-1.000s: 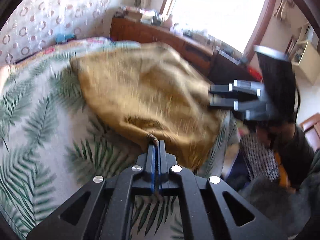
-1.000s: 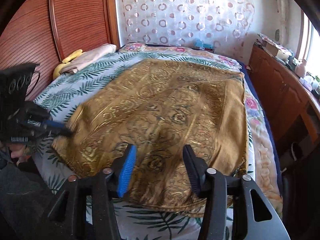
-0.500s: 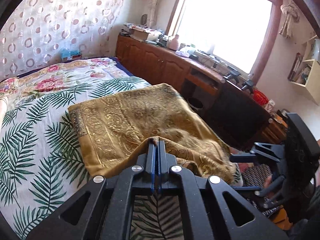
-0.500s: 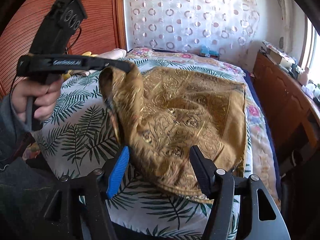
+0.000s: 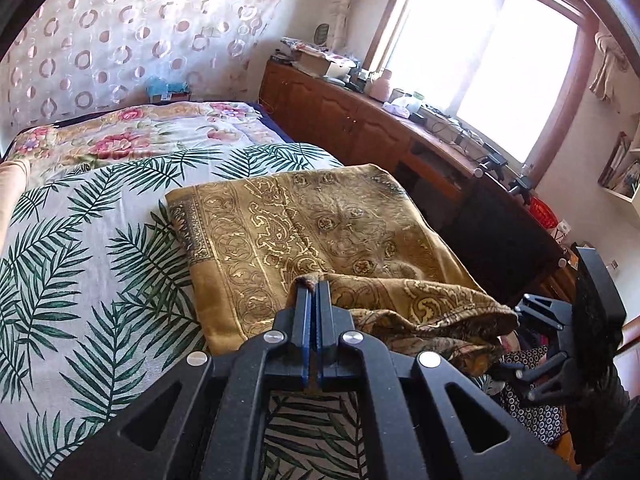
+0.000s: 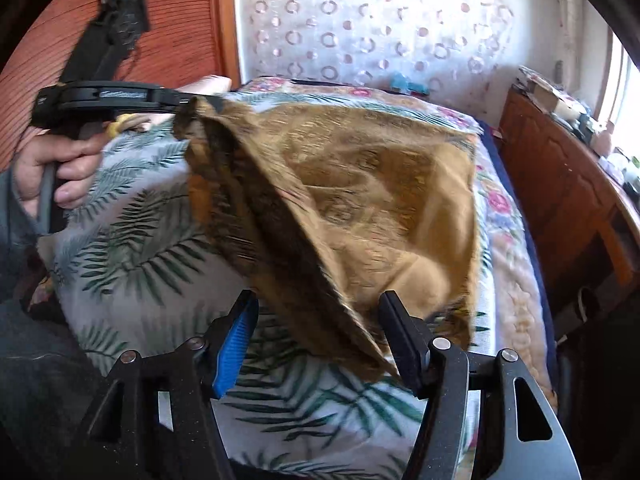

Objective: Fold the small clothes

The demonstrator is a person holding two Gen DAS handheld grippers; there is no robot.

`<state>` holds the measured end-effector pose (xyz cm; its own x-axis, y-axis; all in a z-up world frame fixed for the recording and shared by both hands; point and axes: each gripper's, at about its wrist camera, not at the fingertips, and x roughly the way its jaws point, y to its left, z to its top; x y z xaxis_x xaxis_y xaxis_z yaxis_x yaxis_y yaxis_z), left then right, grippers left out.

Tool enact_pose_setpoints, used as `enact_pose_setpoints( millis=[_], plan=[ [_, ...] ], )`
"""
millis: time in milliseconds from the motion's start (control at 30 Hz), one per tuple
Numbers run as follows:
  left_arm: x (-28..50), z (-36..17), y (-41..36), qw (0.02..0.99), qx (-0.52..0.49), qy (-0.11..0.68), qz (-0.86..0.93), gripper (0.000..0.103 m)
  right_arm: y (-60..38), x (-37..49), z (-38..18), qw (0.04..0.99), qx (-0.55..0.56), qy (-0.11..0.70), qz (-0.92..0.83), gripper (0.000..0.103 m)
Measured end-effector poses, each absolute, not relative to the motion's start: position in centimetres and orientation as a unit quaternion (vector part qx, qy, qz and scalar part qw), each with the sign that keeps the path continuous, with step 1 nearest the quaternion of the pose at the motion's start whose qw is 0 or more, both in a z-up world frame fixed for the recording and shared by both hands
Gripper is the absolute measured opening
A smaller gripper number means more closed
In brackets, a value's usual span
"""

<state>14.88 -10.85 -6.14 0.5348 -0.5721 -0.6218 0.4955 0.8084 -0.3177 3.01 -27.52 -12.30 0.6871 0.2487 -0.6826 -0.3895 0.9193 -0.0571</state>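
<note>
The gold cloth (image 5: 304,224) lies on the bed (image 5: 80,240), on top of a white sheet with green leaves. It has curly patterns all over it. Most of the cloth rests flat on the side of the bed near the brown cupboard (image 5: 340,120).

The left claw (image 5: 313,292) is squeezed tight on one corner of the gold cloth. Its two fingers are pressed together with the cloth pinched between them. That corner is lifted up off the bed and pulled over the flat part, so the cloth makes a loose fold. From the right wrist camera, the left claw (image 6: 188,100) shows high up on the left with the cloth (image 6: 360,200) hanging down from it. A hand (image 6: 52,172) holds the claw's handle.

The right claw (image 6: 316,312) has its fingers spread wide apart. It grips nothing. The raised edge of the cloth hangs in the gap between its fingers; the picture is blurry there, so one cannot tell if the cloth touches them. In the left wrist camera, the right claw (image 5: 520,340) sits at the bed's near edge, just beside the bunched-up end of the cloth.

A big bright window (image 5: 480,48) is above the cupboard.
</note>
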Motion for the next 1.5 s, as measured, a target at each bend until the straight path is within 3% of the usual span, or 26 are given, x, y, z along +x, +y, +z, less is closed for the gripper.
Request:
enact_pose_setpoints(
  millis=[33,67,100,133,233,400,600,667,700,767,800,833,1100,1133,1200,1267,1400,1500],
  plan=[
    [14.8,-6.1,-10.7,0.875,-0.054,0.373,-0.306,0.002,-27.8,3.2,-12.3,0.913,-0.097,0.353,0.180,0.065],
    [14.8,-6.0,-10.5,0.874,-0.056,0.373,-0.307,0.002,-28.0,3.4,-12.1,0.912,-0.096,0.350,0.192,0.056],
    [14.9,-5.9,-10.3,0.874,-0.059,0.372,-0.308,0.002,-28.1,3.6,-11.8,0.911,-0.103,0.343,0.205,0.024],
    [14.9,-5.6,-10.1,0.876,-0.058,0.369,-0.305,0.002,-28.1,4.0,-11.4,0.909,-0.102,0.338,0.220,0.013],
    [15.1,-4.4,-9.1,0.885,-0.061,0.353,-0.297,0.002,-28.1,5.8,-8.8,0.919,-0.096,0.308,0.228,0.006],
    [16.8,-2.9,-8.2,0.904,-0.043,0.329,-0.270,0.002,-26.9,10.3,-4.7,0.936,-0.098,0.256,0.220,0.006],
    [19.8,-3.8,-7.3,0.899,-0.042,0.351,-0.257,0.007,-24.8,16.9,-5.5,0.933,-0.096,0.276,0.212,0.006],
    [20.3,-4.2,-7.0,0.901,-0.042,0.355,-0.248,0.025,-24.2,18.8,-6.2,0.929,-0.094,0.290,0.212,0.006],
    [20.5,-4.3,-6.5,0.906,-0.040,0.349,-0.237,0.043,-24.0,19.7,-6.4,0.927,-0.094,0.295,0.209,0.006],
    [20.8,-4.4,-5.8,0.907,-0.045,0.343,-0.239,0.055,-24.3,21.0,-6.6,0.926,-0.091,0.302,0.206,0.006],
    [21.1,-4.5,-5.5,0.906,-0.047,0.346,-0.238,0.069,-24.3,22.0,-6.2,0.926,-0.088,0.305,0.205,0.006],
    [21.6,-4.8,-5.3,0.906,-0.047,0.349,-0.237,0.076,-24.1,22.9,-6.0,0.925,-0.087,0.306,0.206,0.006],
    [25.8,-7.8,-5.8,0.895,-0.041,0.386,-0.220,0.076,-22.9,26.1,-5.1,0.926,-0.097,0.317,0.179,0.009],
    [26.5,-8.4,-6.1,0.893,-0.036,0.393,-0.218,0.076,-22.6,25.9,-5.1,0.927,-0.095,0.319,0.174,0.013],
    [27.1,-9.1,-6.5,0.890,-0.028,0.401,-0.213,0.076,-22.6,25.5,-4.3,0.932,-0.098,0.313,0.153,0.034],
    [28.0,-9.8,-6.6,0.887,-0.022,0.410,-0.212,0.076,-22.8,24.9,-3.7,0.936,-0.094,0.309,0.140,0.044],
    [29.1,-10.5,-6.8,0.881,-0.019,0.422,-0.212,0.076,-23.6,23.0,-2.3,0.939,-0.086,0.313,0.110,0.049],
    [29.6,-10.7,-7.0,0.879,-0.016,0.425,-0.215,0.076,-24.3,21.0,-2.8,0.940,-0.070,0.321,0.097,0.061]
  ],
)
